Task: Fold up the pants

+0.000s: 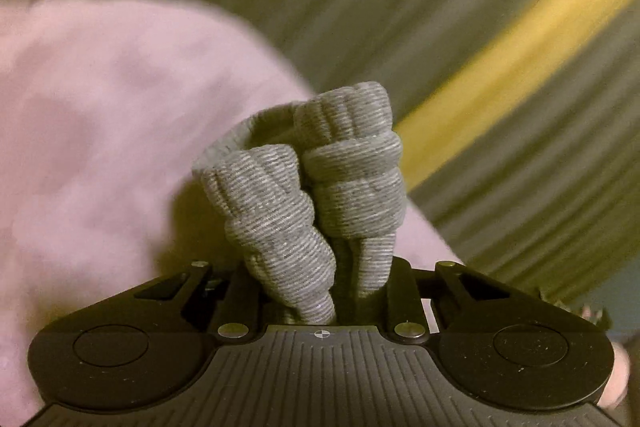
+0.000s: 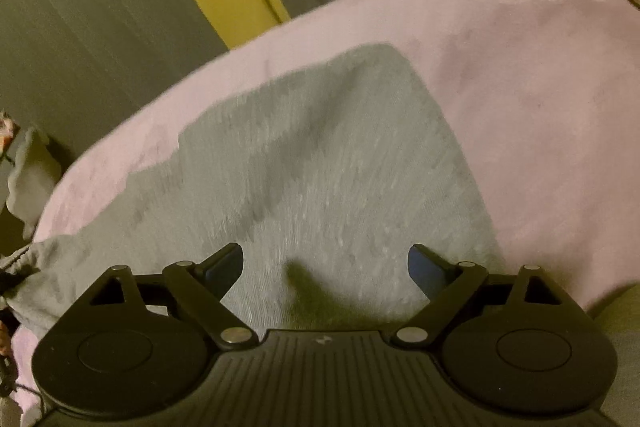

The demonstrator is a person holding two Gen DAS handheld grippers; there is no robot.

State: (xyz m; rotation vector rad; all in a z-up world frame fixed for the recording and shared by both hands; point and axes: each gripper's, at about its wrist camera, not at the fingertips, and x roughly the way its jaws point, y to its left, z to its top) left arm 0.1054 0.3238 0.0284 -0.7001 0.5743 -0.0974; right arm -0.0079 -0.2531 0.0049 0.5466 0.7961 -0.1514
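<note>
Left wrist view: left tongs (image 1: pixel 320 267) pinch a bunched edge of grey pants (image 1: pixel 308 187), likely for folding.
Right tongs (image 2: pixel 326 267) hover spread over the flat pants on a pink bed (image 2: pixel 540 87).

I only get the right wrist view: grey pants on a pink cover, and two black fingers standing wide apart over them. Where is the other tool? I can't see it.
Observer: The left gripper is shut on a bunched, ribbed grey band of the pants, which stands up between its fingers.
Operator: Is that band lying on the pink cover?
Observer: I cannot tell. That view shows the pink cover only beyond the band and blurred.
Operator: Anything else there that I miss?
Observer: A yellow stripe crosses the grey striped background. In your view, the right gripper is open and grips nothing.
</note>
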